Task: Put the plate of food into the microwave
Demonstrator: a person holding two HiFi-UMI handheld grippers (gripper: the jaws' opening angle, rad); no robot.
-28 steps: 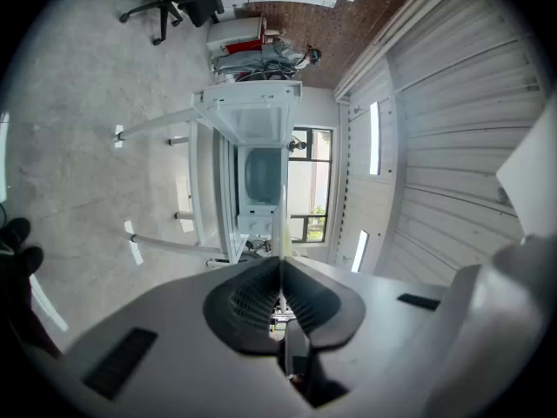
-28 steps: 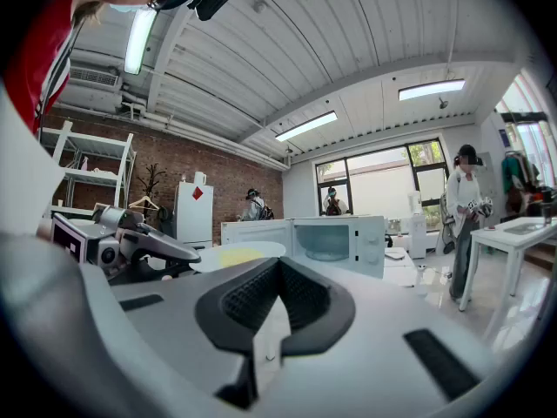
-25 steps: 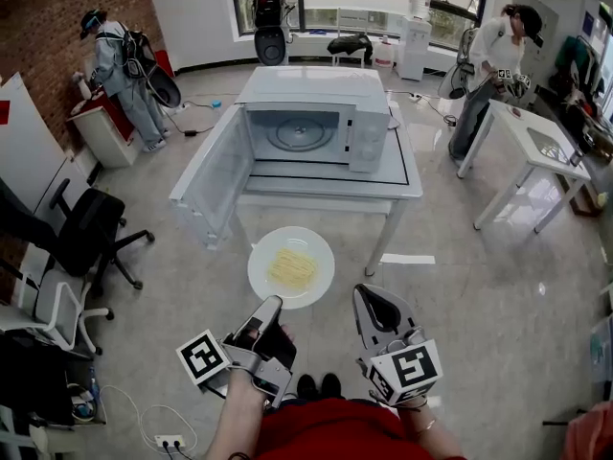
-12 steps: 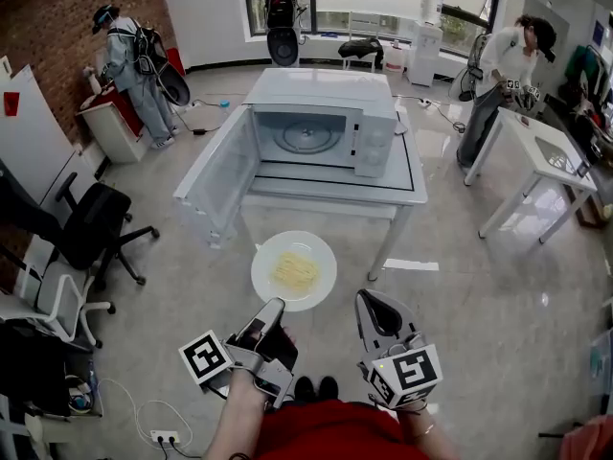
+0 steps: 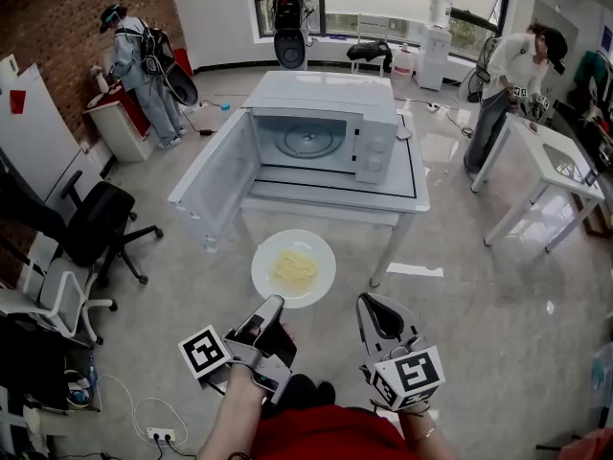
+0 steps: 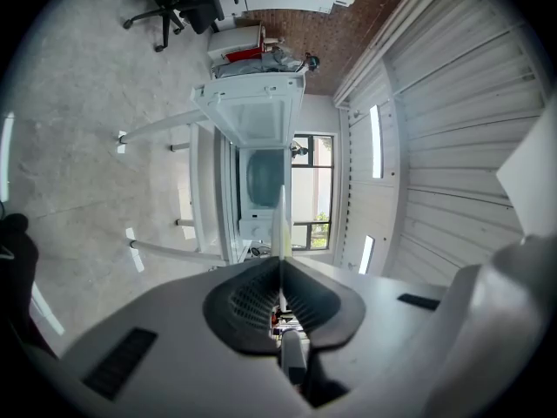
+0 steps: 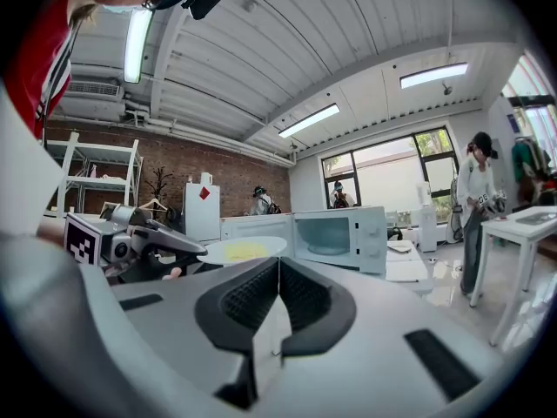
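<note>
Centre frame: plate of food (image 5: 293, 268) is clenched at its rim by the left tool (image 5: 272, 303). Lower right: right tool (image 5: 370, 301) is clamped shut, nothing held.

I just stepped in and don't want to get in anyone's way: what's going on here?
A person holds a white plate of yellow food, pinched by its near rim in the left gripper. The right gripper is shut and empty beside it. Ahead, the microwave sits on a white table with its door swung open. The plate is not yet inside.
</note>
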